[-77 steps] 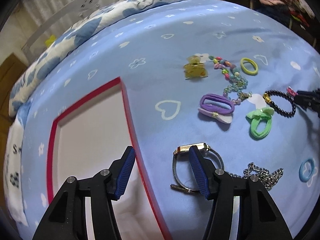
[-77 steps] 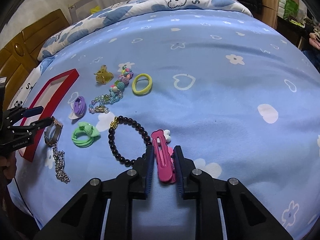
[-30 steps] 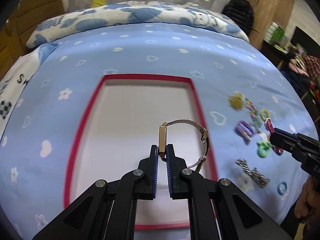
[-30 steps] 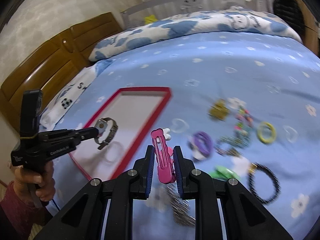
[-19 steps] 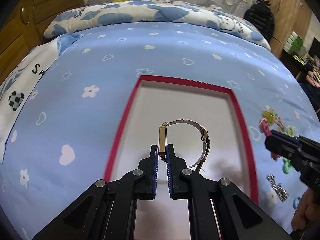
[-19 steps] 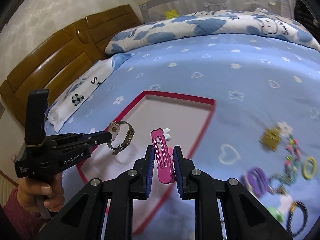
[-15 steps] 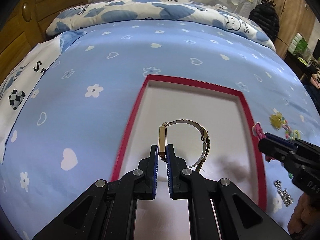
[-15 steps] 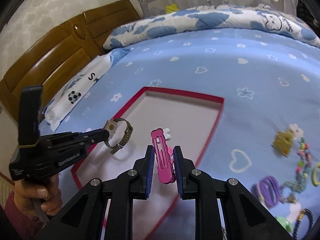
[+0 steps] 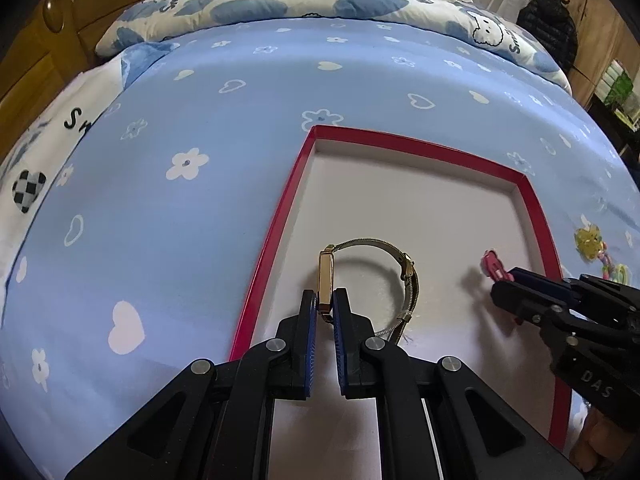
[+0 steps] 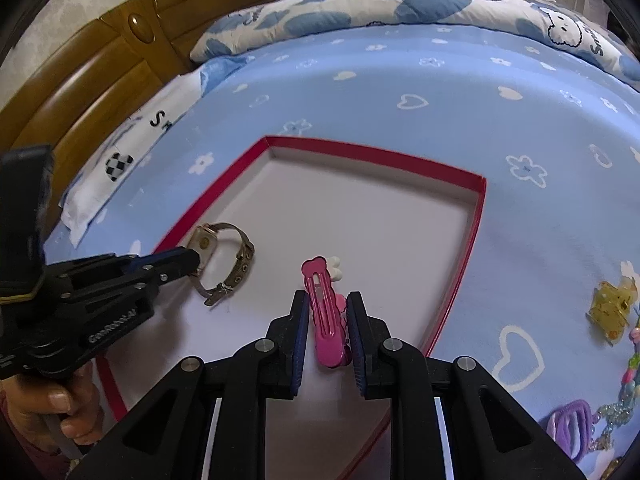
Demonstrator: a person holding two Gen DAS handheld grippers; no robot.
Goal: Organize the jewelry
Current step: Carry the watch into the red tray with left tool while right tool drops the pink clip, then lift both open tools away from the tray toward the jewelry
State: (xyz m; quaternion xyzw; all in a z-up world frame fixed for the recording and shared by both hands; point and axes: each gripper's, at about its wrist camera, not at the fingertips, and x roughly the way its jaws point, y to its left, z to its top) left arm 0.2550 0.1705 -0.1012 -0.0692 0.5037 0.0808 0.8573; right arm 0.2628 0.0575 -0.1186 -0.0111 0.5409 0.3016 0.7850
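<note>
A shallow red-rimmed tray [image 9: 536,216] with a pale floor lies on a bed [image 9: 200,128] covered in a light blue sheet printed with white hearts and flowers. Both tools hang over the tray's near half.

The left hand-held gripper [image 9: 326,312] is clamped on a gold watch [image 9: 326,276], its blue pads pinching the flat case edge-on while the mesh strap loops out to the right over the tray floor, near the tray's left rim. In the right wrist view the same watch [image 10: 220,264] hangs from that hand-held gripper [image 10: 194,260], with a person's fingers [image 10: 60,404] wrapped around its handle at lower left.

The right hand-held gripper [image 10: 328,320] is clamped on a pink hair clip [image 10: 326,316], which stands up between the pads with a small white piece at its far end, above the middle of the tray [image 10: 476,216].

Right of the tray on the sheet lie a yellow claw clip [image 10: 612,308], a string of coloured beads [image 10: 630,364] and a purple hair tie [image 10: 568,428].
</note>
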